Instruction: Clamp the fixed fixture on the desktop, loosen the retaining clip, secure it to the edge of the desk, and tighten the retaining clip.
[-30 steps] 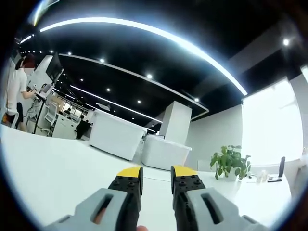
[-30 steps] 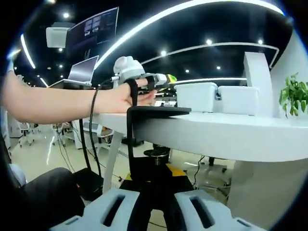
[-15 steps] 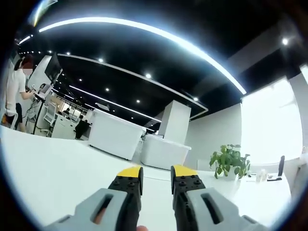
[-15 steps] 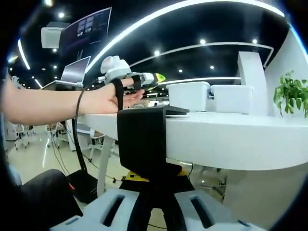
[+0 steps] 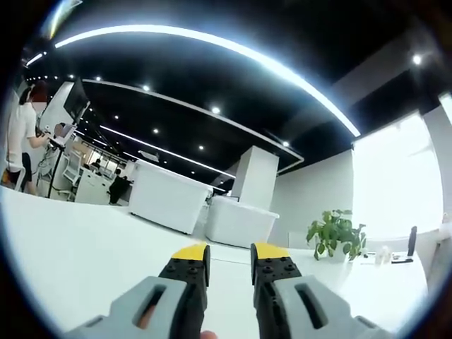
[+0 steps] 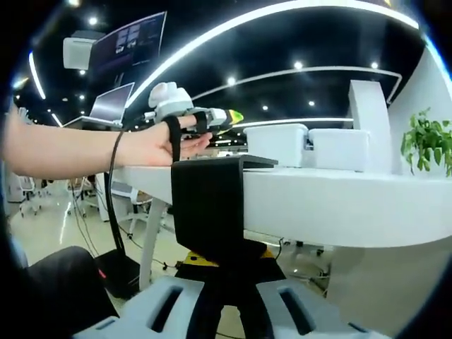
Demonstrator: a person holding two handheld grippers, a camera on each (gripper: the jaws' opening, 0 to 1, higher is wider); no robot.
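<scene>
The black fixture [image 6: 208,212] hangs over the white desk's [image 6: 339,205] near edge, its top plate lying on the desktop; the right gripper [image 6: 224,279] grips its lower part from below, jaws closed on it; the left gripper [image 5: 228,263] hovers over bare desktop [image 5: 78,247], jaws slightly parted, holding nothing; open floor lies beneath the desk.

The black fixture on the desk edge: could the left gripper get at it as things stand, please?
Probably yes. The left gripper hovers above the desk near the black fixture, with nothing between them, though the right gripper already grips the fixture from below.
</scene>
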